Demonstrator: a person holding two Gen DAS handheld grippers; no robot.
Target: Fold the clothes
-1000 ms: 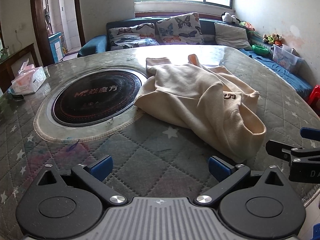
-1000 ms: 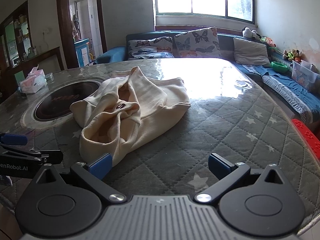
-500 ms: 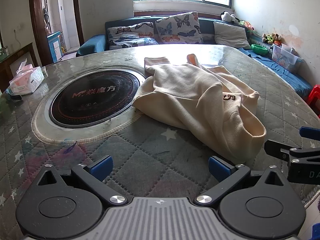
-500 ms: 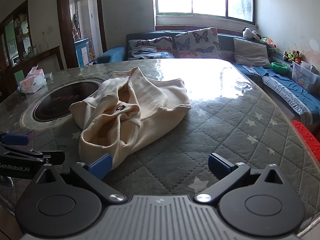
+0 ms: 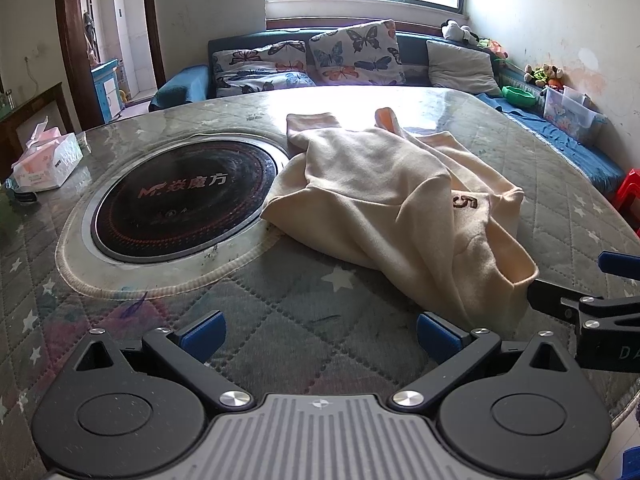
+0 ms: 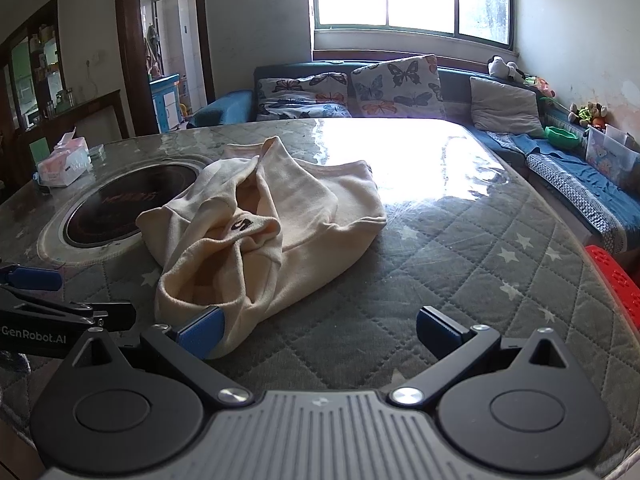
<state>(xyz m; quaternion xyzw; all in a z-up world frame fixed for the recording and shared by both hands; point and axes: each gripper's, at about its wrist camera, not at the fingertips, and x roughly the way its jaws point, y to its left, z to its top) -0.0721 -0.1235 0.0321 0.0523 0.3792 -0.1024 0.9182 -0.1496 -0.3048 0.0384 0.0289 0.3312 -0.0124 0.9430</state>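
A cream sweatshirt (image 5: 392, 200) lies crumpled on the round quilted table (image 5: 280, 312), a small brown mark on it; it also shows in the right wrist view (image 6: 264, 232). My left gripper (image 5: 320, 330) is open and empty, just short of the garment's near edge. My right gripper (image 6: 320, 330) is open and empty; its left fingertip (image 6: 202, 330) is at the garment's near hem. The right gripper shows at the right edge of the left wrist view (image 5: 592, 312), and the left gripper at the left edge of the right wrist view (image 6: 52, 312).
A round black induction hob (image 5: 180, 200) is set in the table left of the garment. A tissue box (image 5: 44, 160) stands at the far left edge. A sofa with butterfly cushions (image 5: 352, 52) runs behind; a red stool (image 6: 616, 280) is at right.
Both grippers have moved slightly forward toward the garment. The sweatshirt has not moved.
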